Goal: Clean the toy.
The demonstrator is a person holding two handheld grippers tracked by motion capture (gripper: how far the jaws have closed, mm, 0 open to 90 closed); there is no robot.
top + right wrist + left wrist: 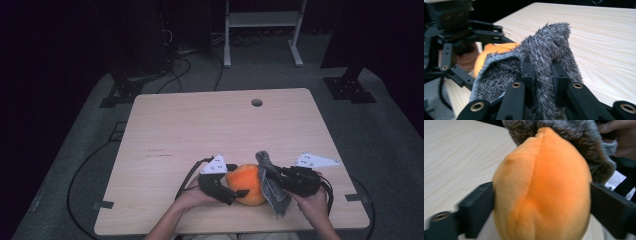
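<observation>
Left hand-held gripper point(239, 194) clasps orange plush ball point(246, 184) at near edge of surface point(200, 125). Right hand-held gripper point(270, 172) pinches grey fuzzy cloth point(272, 192), touching ball's right side.

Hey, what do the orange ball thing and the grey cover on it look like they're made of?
Orange ball: looks like short-pile plush, soft and matte, with a stitched seam running down its face; probably stuffed. Grey cover: seemingly fuzzy knit fabric, shaggy speckled pile outside and a flatter knit weave on its inner side, limp where the right gripper pinches it.
</observation>
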